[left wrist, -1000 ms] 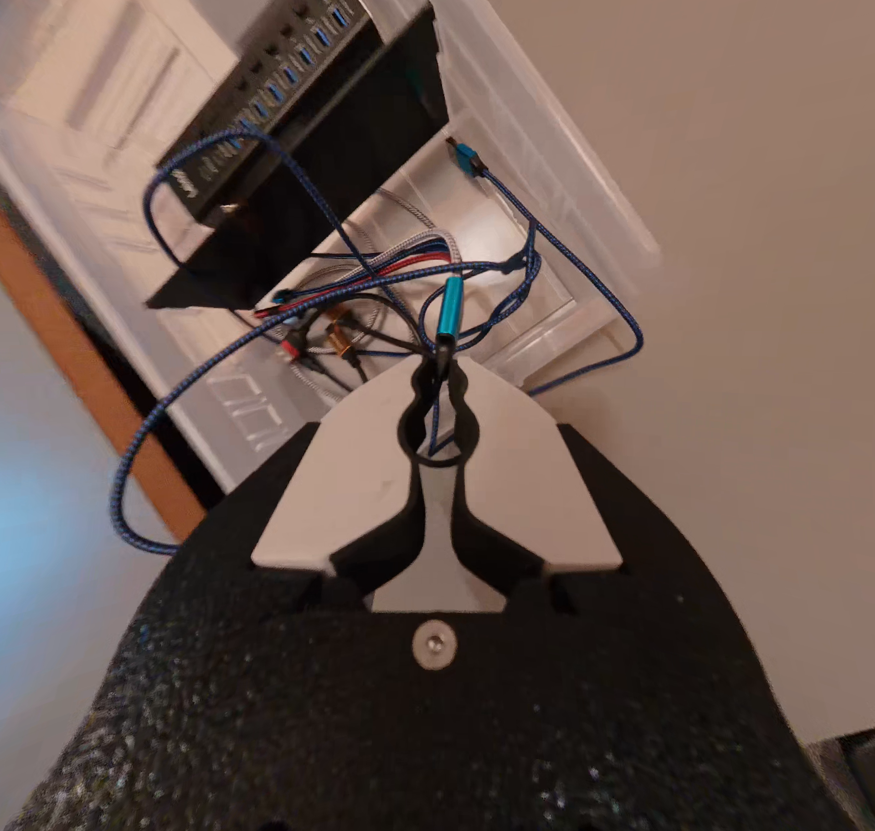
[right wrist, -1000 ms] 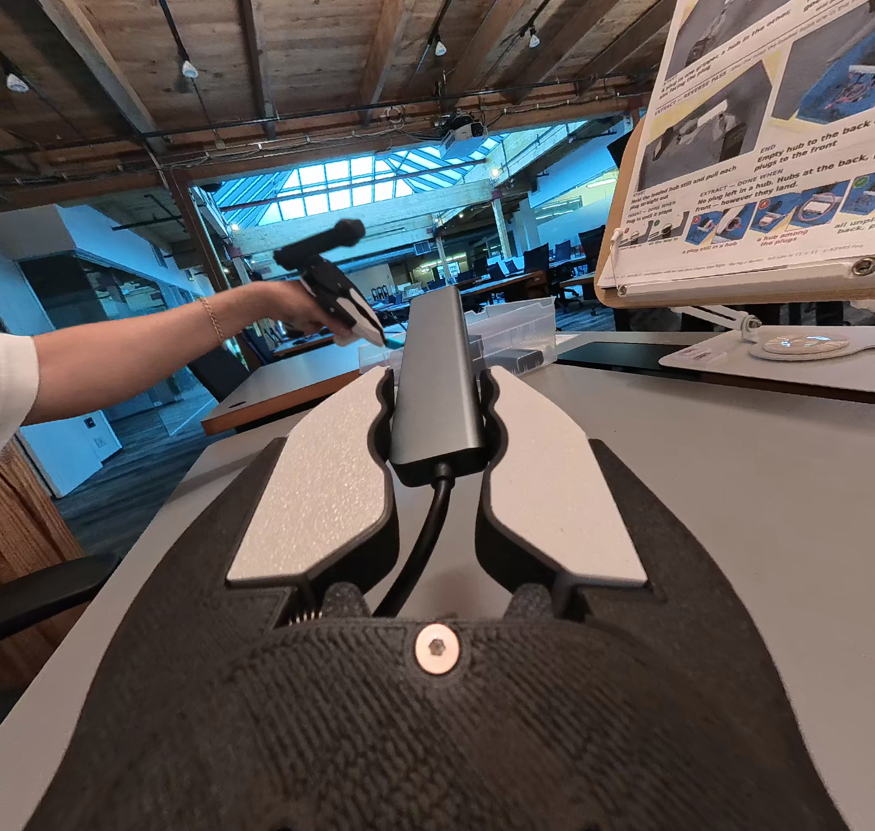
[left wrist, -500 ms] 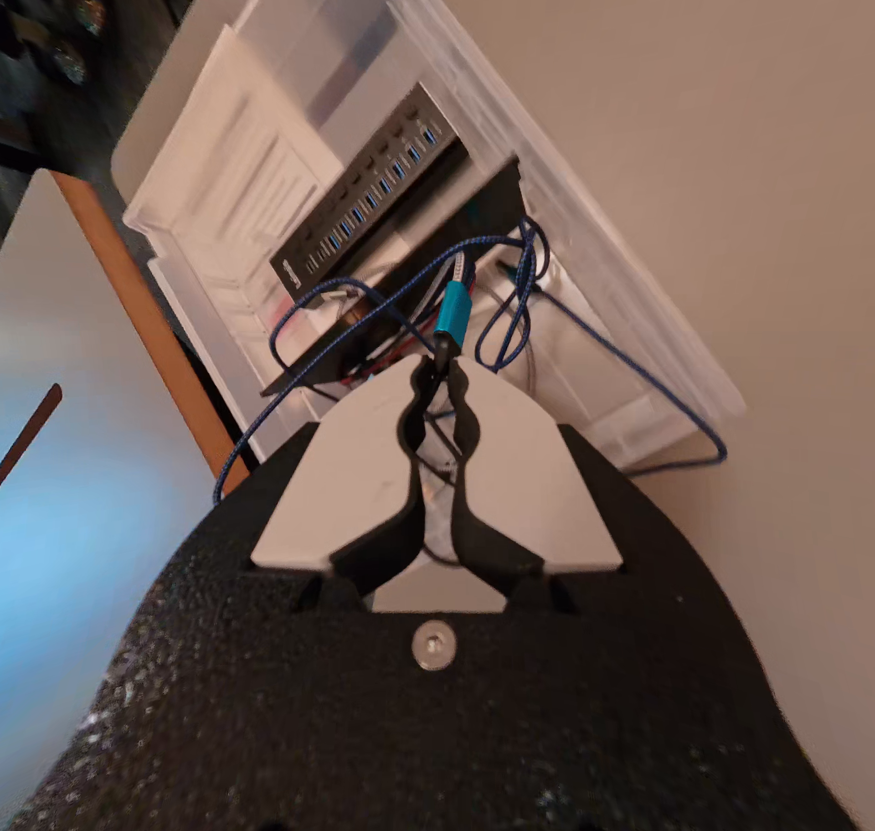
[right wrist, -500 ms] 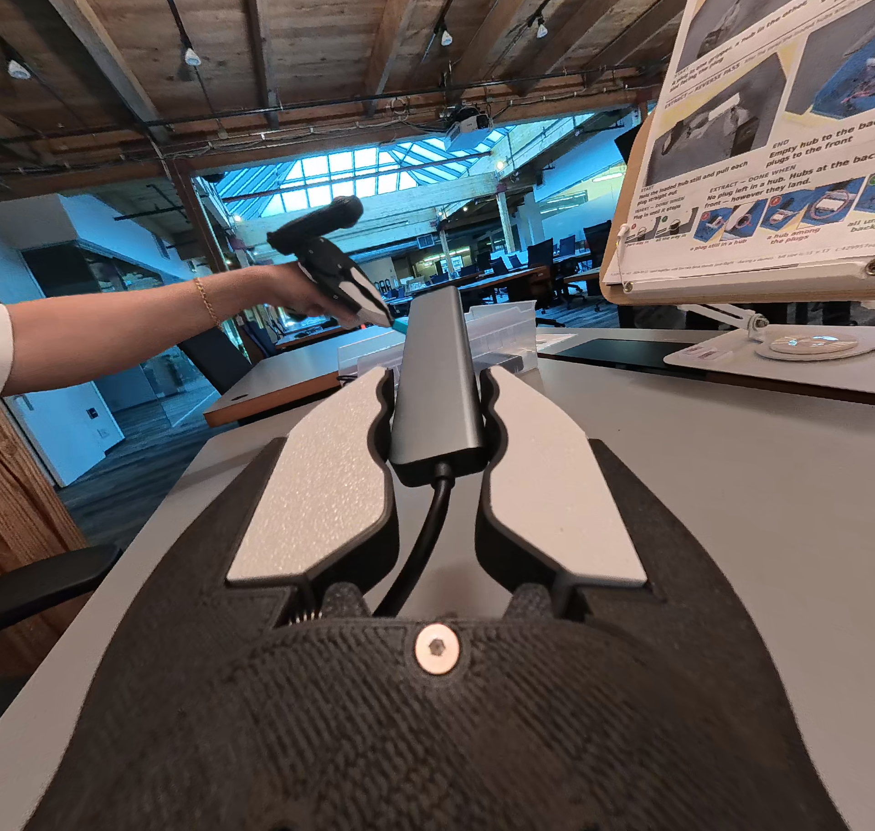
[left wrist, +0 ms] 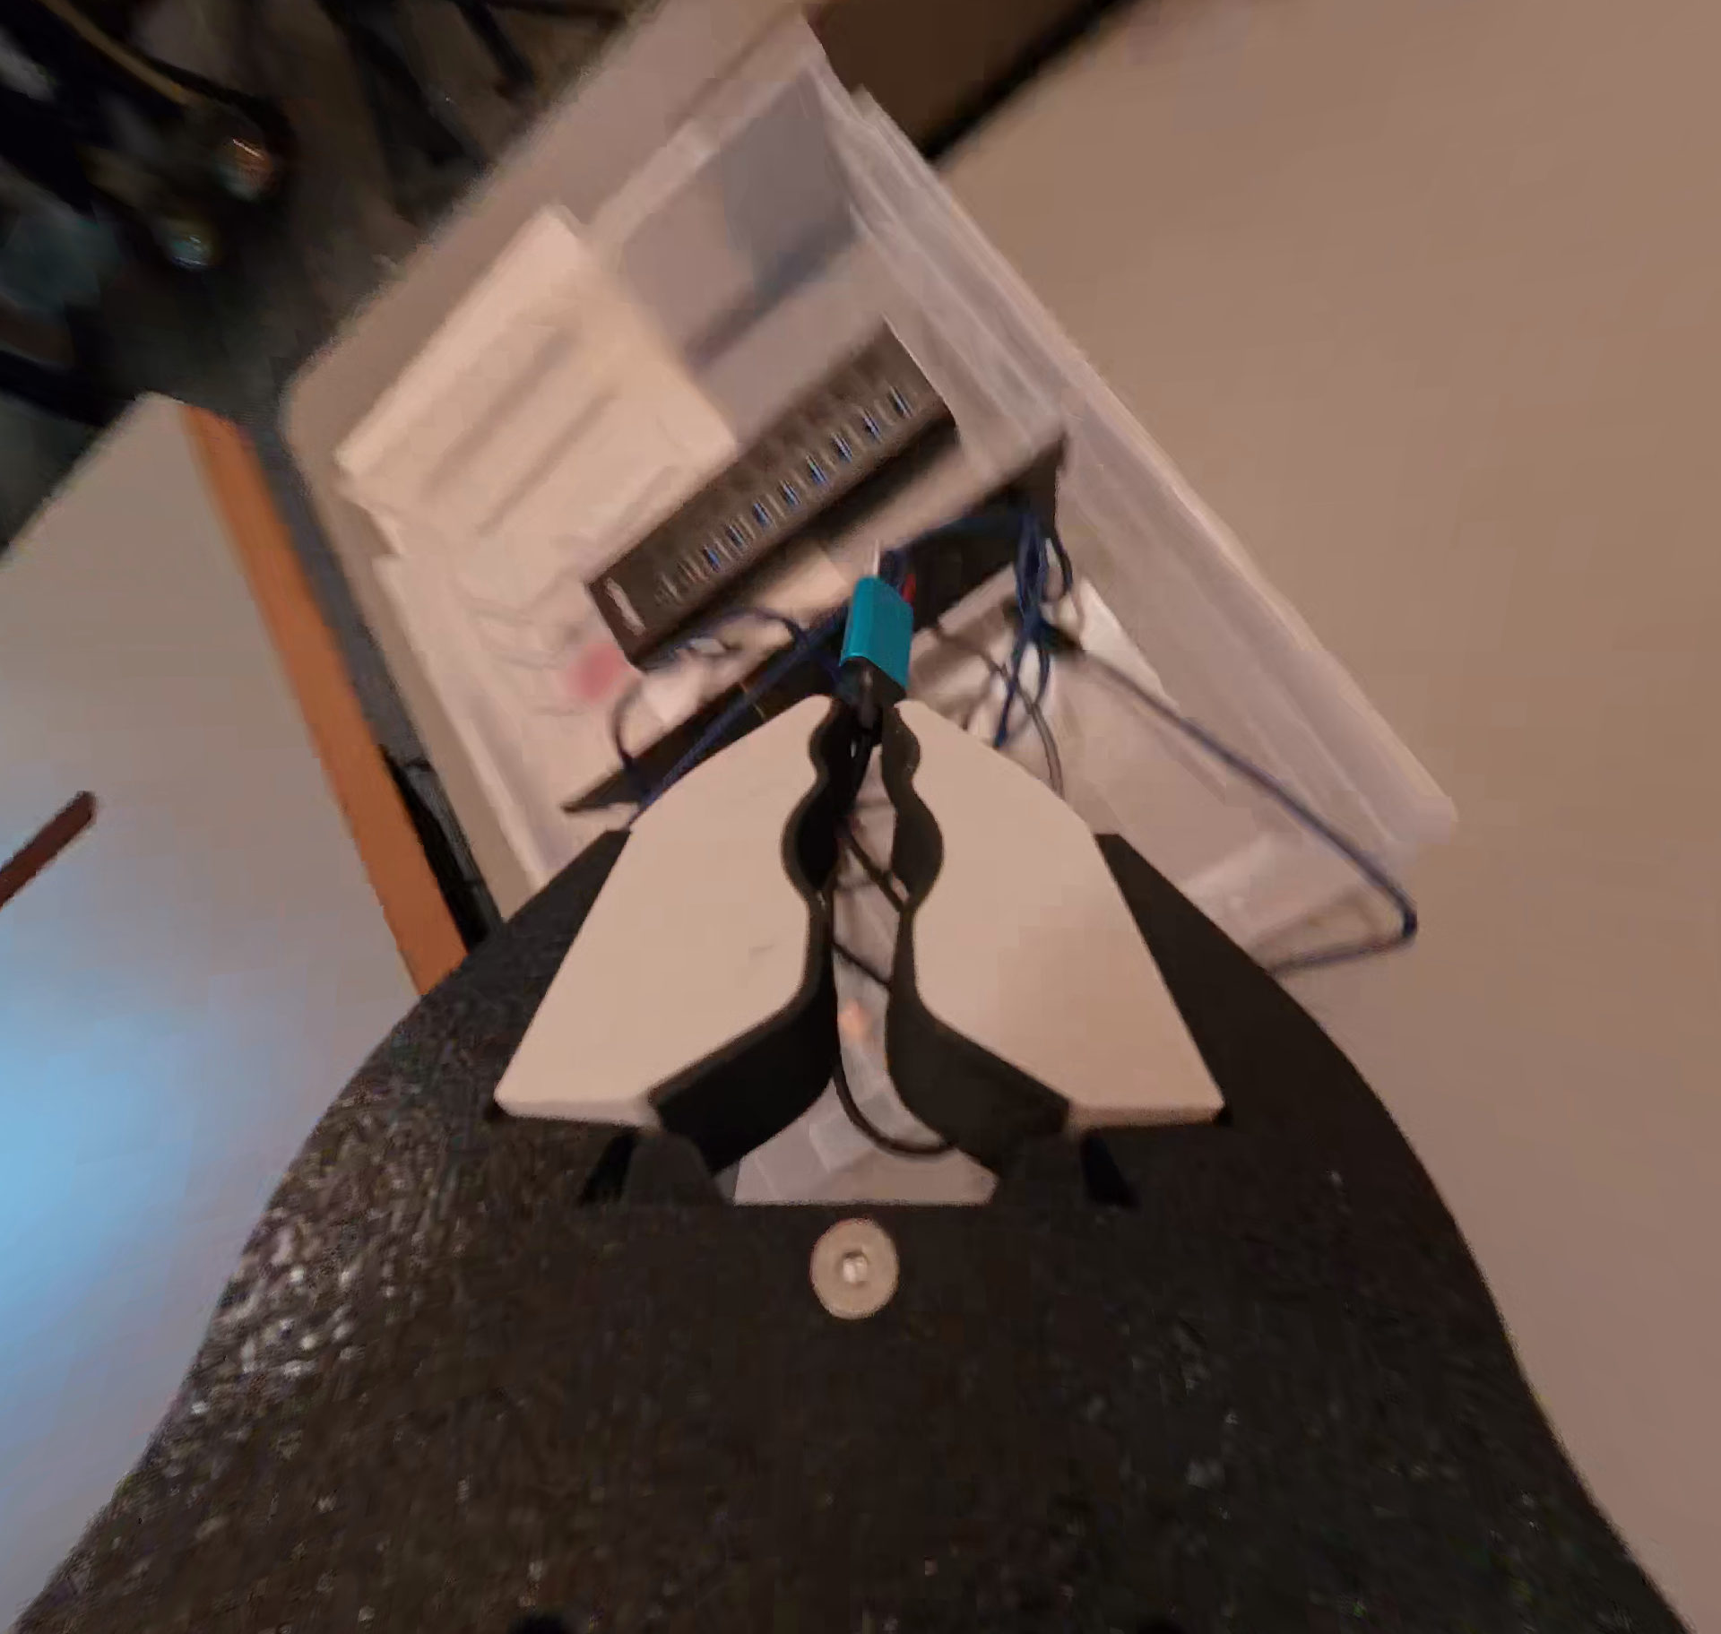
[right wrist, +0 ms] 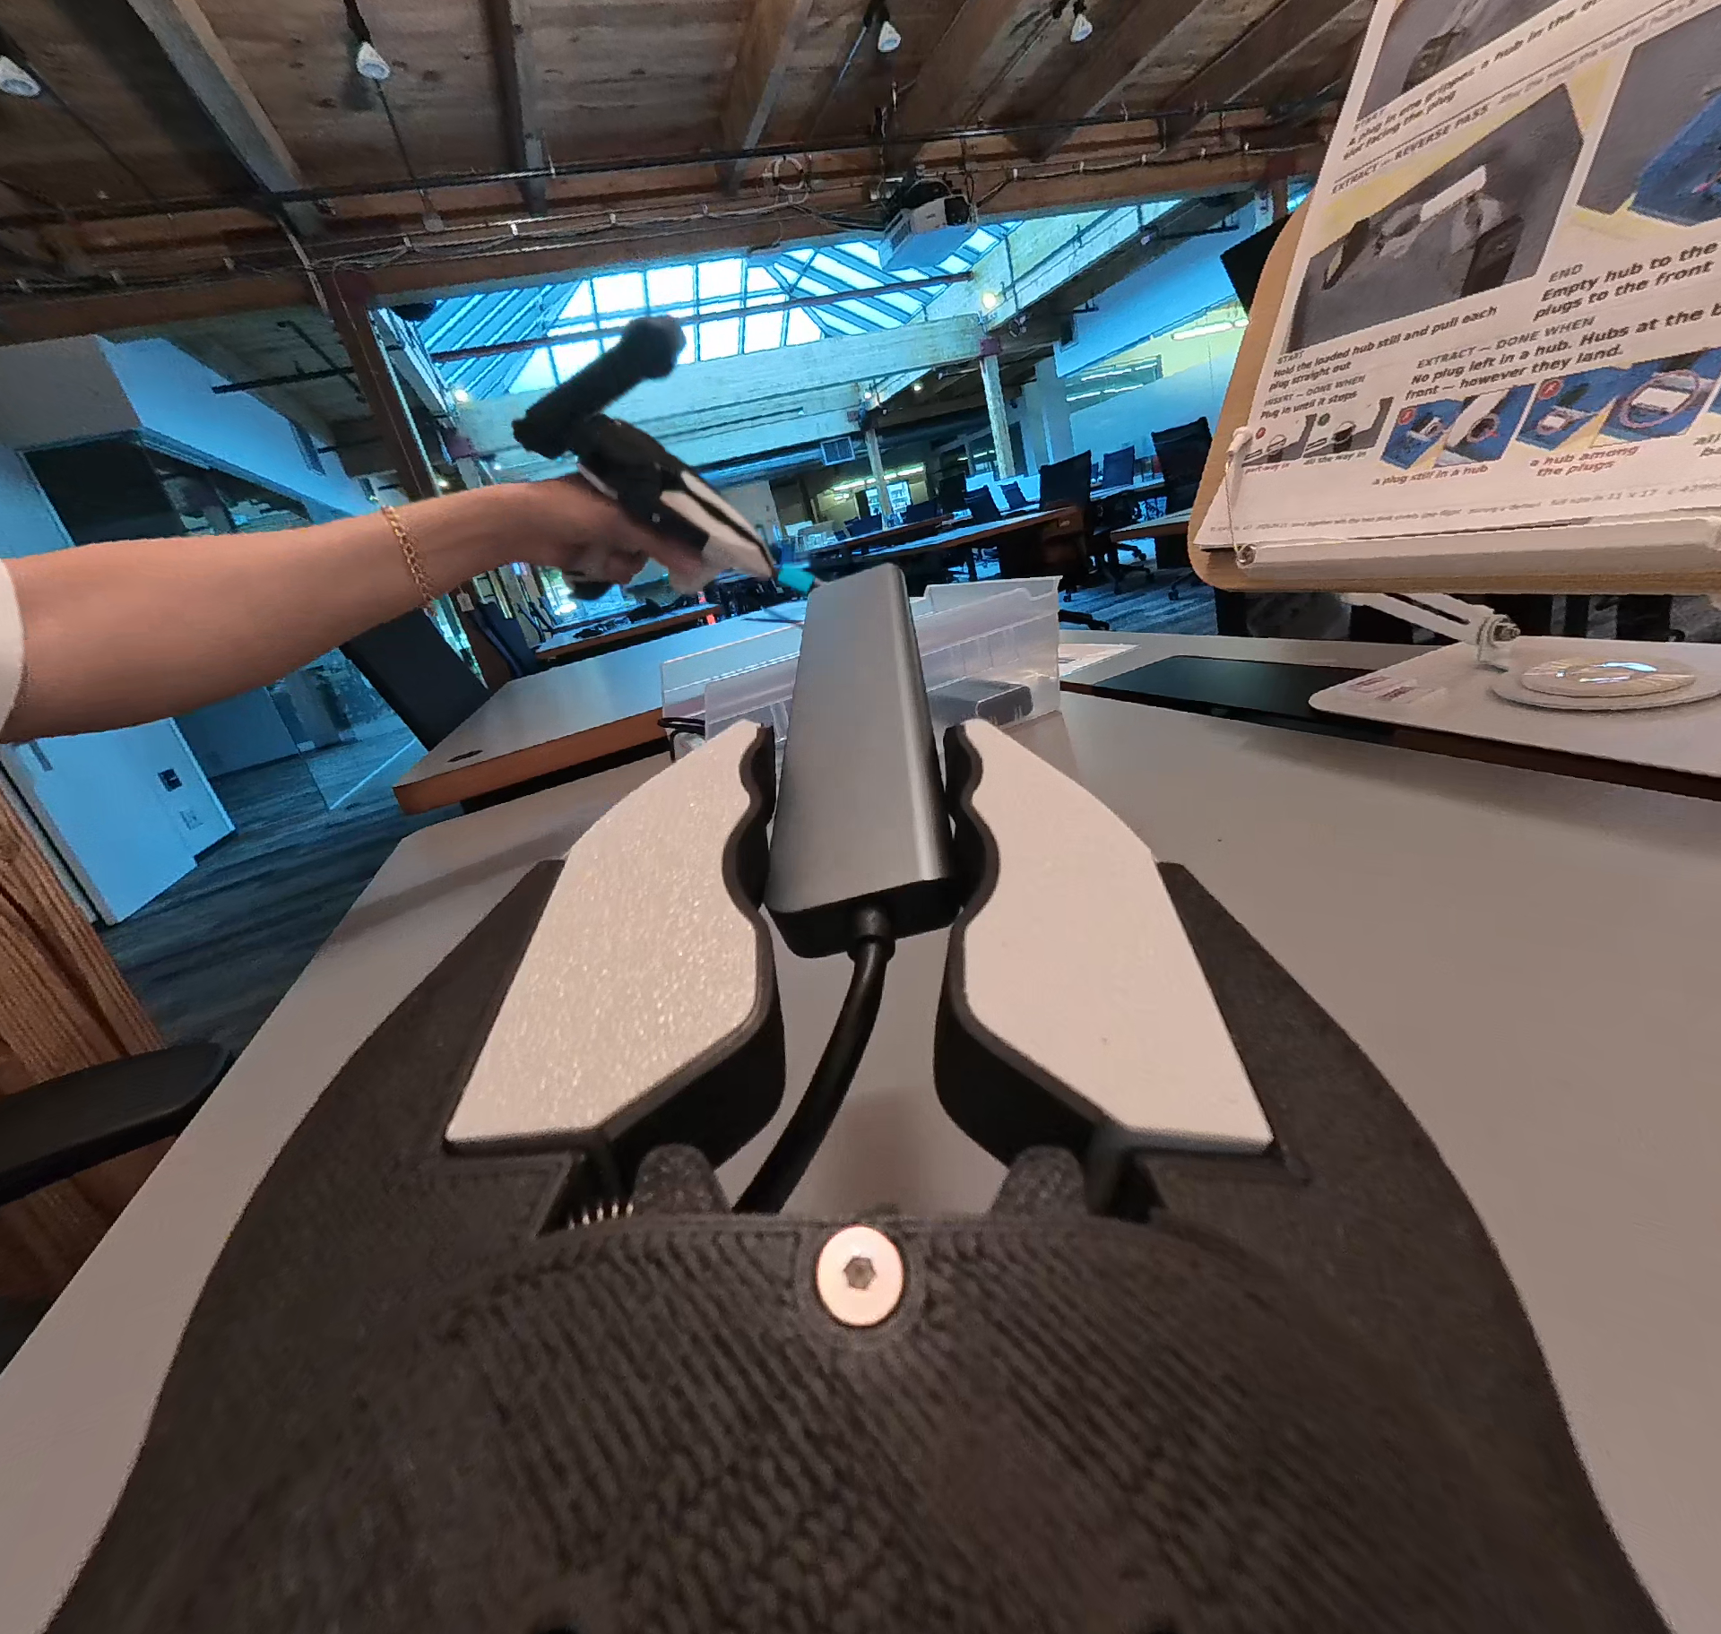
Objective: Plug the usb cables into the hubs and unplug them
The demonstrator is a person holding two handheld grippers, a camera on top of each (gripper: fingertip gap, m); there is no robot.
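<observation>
Left gripper pinches teal plug above clear bin holding black hub; right gripper clamps grey hub.

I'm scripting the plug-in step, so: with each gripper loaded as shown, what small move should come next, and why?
Probably bring the left gripper, shut on the teal USB plug, back from over the clear bin toward the grey hub clamped in the right gripper; plug and hub are apart, not yet lined up.

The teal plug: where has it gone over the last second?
The left hand-held gripper lifted the teal plug up and away from the clear bin, toward the grey hub. Its grip stayed shut, and the right hand-held gripper kept the hub steady.
</observation>
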